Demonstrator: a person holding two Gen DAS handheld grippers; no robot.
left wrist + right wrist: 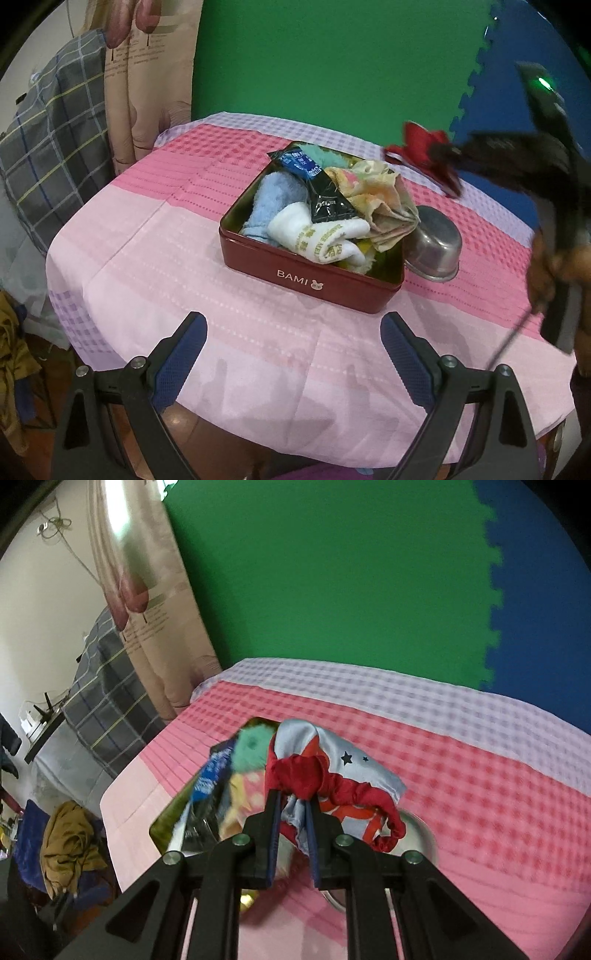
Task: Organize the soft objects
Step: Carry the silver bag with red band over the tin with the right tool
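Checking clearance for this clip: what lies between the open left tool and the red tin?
In the left wrist view, only bare pink tablecloth lies between the left tool and the red tin.

my right gripper (443,155) and its red cloth (421,147) are motion-blurred beyond the red tin (314,273); steel bowl (437,243) half hidden behind it.
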